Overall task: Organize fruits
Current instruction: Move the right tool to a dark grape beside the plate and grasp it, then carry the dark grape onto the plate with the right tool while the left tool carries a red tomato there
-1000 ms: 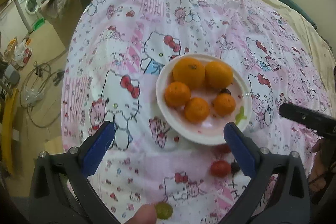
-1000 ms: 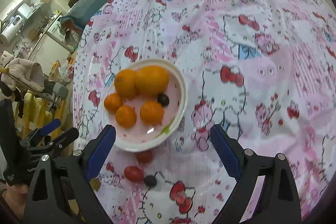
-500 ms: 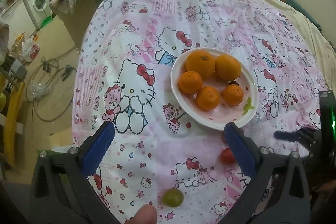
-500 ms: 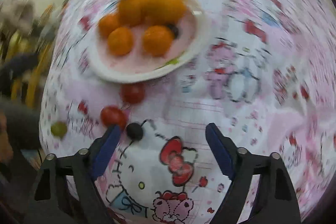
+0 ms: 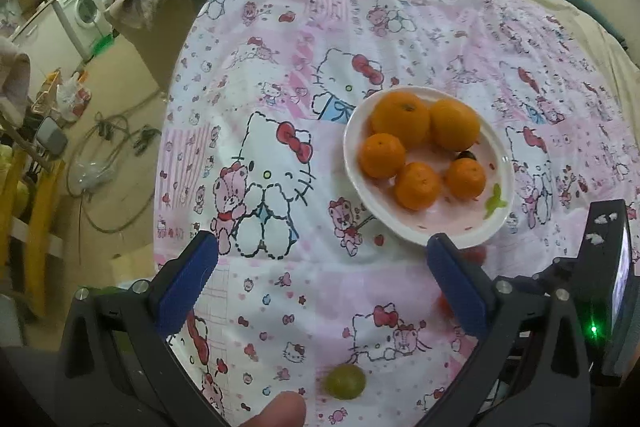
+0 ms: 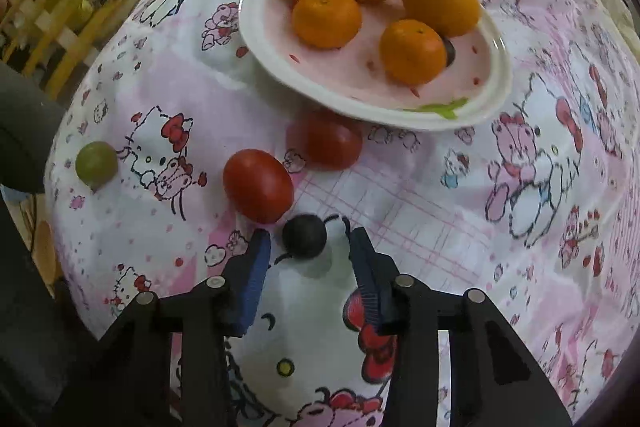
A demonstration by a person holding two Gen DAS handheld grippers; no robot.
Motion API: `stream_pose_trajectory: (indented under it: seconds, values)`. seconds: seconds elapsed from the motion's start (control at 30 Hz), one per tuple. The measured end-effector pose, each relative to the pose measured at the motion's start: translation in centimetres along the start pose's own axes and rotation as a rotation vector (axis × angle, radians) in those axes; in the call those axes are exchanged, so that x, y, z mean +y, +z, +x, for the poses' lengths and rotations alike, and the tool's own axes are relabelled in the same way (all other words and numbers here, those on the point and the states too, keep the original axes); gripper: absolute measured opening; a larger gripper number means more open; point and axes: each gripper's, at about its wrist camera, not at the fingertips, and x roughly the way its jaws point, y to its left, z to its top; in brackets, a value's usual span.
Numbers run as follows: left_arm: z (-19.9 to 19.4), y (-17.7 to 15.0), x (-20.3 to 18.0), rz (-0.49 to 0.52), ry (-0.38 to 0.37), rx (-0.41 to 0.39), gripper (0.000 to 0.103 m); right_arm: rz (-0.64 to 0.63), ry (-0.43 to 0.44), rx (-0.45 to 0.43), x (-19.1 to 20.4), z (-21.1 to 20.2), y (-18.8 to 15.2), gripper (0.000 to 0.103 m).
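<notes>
Dark grape (image 6: pixel 304 235) lies on the bedsheet (image 6: pixel 440 227) between the right claw (image 6: pixel 310 241) fingers — jaws apart, not touching it. Two tomatoes (image 6: pixel 258 185) just beyond, near the plate (image 6: pixel 272 51) (five oranges (image 6: pixel 326 18)). Left claw (image 5: pixel 320 263) released — empty.

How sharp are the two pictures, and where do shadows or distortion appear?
Left wrist view: mostly sharp, edges bent by fisheye, the green grape slightly soft. Right wrist view: sharp near the right gripper; the dark berry casts a soft shadow toward the camera, the plate shades the cloth beneath its rim.
</notes>
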Motion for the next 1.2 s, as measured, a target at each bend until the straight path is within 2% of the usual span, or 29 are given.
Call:
stream_pose_trajectory:
  seconds: [0.17, 0.27, 0.5, 0.6, 0.67, 0.8, 0.87, 0.93, 1.1, 1.2]
  values:
    - [0.4, -0.1, 0.2, -0.003, -0.014, 0.012, 0.103, -0.007, -0.001, 0.002, 0.2, 0.4, 0.4, 0.037]
    - [0.8, -0.2, 0.2, -0.009, -0.008, 0.034, 0.103, -0.016, -0.002, -0.001, 0.3, 0.3, 0.4, 0.023]
    - [2.0, -1.2, -1.2, 0.024, -0.072, 0.106, 0.103, 0.023, 0.025, -0.011, -0.3, -0.2, 0.7, 0.023]
    - [2.3, -1.7, -2.4, 0.046, -0.116, 0.129, 0.103, 0.102, 0.031, -0.033, -1.9, -1.5, 0.0, 0.023]
    - [2.7, -2.1, -3.1, 0.045, -0.161, 0.157, 0.103, 0.19, 0.066, -0.048, -3.6, -2.5, -0.8, 0.023]
    - [3.2, -3.0, -5.3, 0.112, -0.161, 0.179, 0.102, 0.412, 0.153, -0.091, -7.6, -4.2, -2.2, 0.023]
    - [3.3, -3.2, -6.5, 0.147, -0.182, 0.187, 0.102, 0.481, 0.175, -0.124, -8.9, -5.0, -2.9, 0.023]
    - [3.7, -3.4, -7.5, 0.163, -0.189, 0.203, 0.102, 0.522, 0.182, -0.159, -9.9, -6.0, -3.5, 0.023]
    - [6.0, -4.1, -9.7, 0.17, -0.184, 0.315, 0.102, 0.582, 0.199, -0.236, -11.9, -8.2, -4.2, 0.023]
    - [6.4, -4.3, -10.9, 0.204, -0.178, 0.301, 0.101, 0.602, 0.211, -0.263, -12.7, -9.0, -4.4, 0.023]
